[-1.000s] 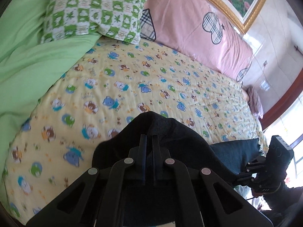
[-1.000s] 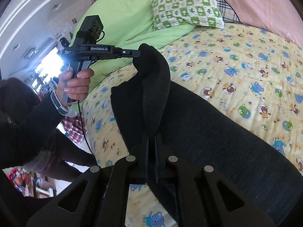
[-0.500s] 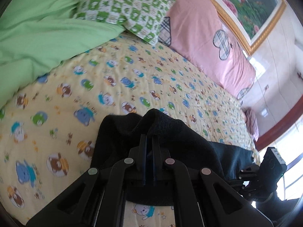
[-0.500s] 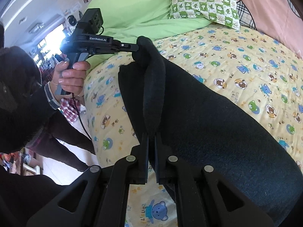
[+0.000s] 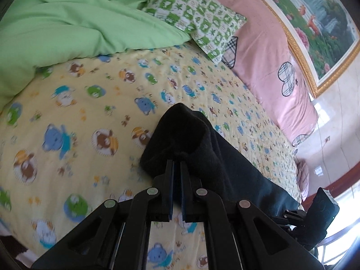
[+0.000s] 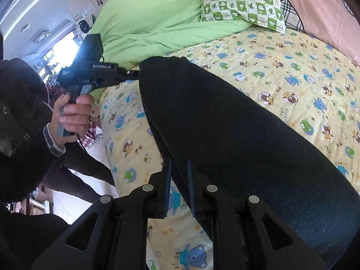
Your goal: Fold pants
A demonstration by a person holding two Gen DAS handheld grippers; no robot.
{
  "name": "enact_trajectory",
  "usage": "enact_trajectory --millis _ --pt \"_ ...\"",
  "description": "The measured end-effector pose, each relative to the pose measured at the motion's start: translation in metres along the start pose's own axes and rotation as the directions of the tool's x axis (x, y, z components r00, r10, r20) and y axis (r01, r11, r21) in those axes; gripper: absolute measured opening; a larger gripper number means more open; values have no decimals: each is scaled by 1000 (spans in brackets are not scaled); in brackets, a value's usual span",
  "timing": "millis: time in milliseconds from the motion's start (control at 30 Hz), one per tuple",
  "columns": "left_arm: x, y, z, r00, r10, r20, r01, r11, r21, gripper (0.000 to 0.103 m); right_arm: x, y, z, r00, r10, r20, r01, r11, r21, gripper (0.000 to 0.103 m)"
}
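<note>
Dark pants [image 6: 236, 135] lie folded across the yellow bear-print sheet [image 6: 292, 67]. In the left wrist view my left gripper [image 5: 176, 165] is shut on a bunched end of the pants [image 5: 189, 139], held low over the sheet [image 5: 78, 112]. The right wrist view shows that left gripper [image 6: 132, 74] pinching the pants' far corner, held by a hand [image 6: 74, 110]. My right gripper [image 6: 178, 165] is at the pants' near edge. Its jaws are opening, with the cloth's edge still lying between them but no longer pinched. The right gripper's body [image 5: 321, 213] shows at the left view's lower right.
A green duvet [image 5: 78, 22] is heaped at the far side, with a green checked pillow [image 5: 198, 15] and pink pillows [image 5: 281, 63] by the headboard. A framed picture [image 5: 319, 22] hangs above. A person in dark clothes [image 6: 20, 121] stands at the bed's edge.
The left gripper has carried the pants' end forward and down, so the raised fold now lies flat. The right gripper's jaws have parted from the cloth.
</note>
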State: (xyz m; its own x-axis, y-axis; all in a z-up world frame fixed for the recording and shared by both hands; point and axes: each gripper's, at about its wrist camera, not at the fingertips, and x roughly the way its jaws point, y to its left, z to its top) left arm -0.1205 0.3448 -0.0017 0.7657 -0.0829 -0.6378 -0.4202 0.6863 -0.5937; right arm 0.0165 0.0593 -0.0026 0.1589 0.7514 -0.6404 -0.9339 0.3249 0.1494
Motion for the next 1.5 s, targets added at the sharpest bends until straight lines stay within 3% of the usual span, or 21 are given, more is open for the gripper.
enact_trajectory --millis 267,433,467,500,567,633,800,1067,1500 --pt "-15 -12 -8 999 34 20 -33 998 -46 7 -9 -11 10 997 45 58 -50 994 94 16" --pt "-17 -21 -12 998 63 12 -61 993 -102 27 -18 -26 21 993 55 108 -73 982 177 17" --pt "-19 -22 -13 998 62 18 -59 990 -130 40 -20 -29 23 992 52 117 -73 979 189 17" --pt "-20 -22 -12 998 64 24 -60 988 -145 51 -22 -34 26 991 43 128 -69 976 204 21" --pt "-23 -25 -13 997 67 42 -59 984 -166 56 -26 -42 33 989 16 147 -50 971 233 41" --pt "-23 -30 -12 995 94 44 -85 983 -161 56 -30 -47 38 986 2 169 -44 968 247 46" --pt "-14 -39 -15 980 195 28 -189 971 -145 56 -30 -55 52 984 -24 178 -24 965 262 46" --pt "6 -34 -17 974 227 -23 -228 965 -130 57 -25 -78 64 984 -53 170 -4 949 315 46" --pt "31 -23 -13 970 236 -63 -243 962 -125 57 22 -130 93 999 -33 -16 36 918 396 46"
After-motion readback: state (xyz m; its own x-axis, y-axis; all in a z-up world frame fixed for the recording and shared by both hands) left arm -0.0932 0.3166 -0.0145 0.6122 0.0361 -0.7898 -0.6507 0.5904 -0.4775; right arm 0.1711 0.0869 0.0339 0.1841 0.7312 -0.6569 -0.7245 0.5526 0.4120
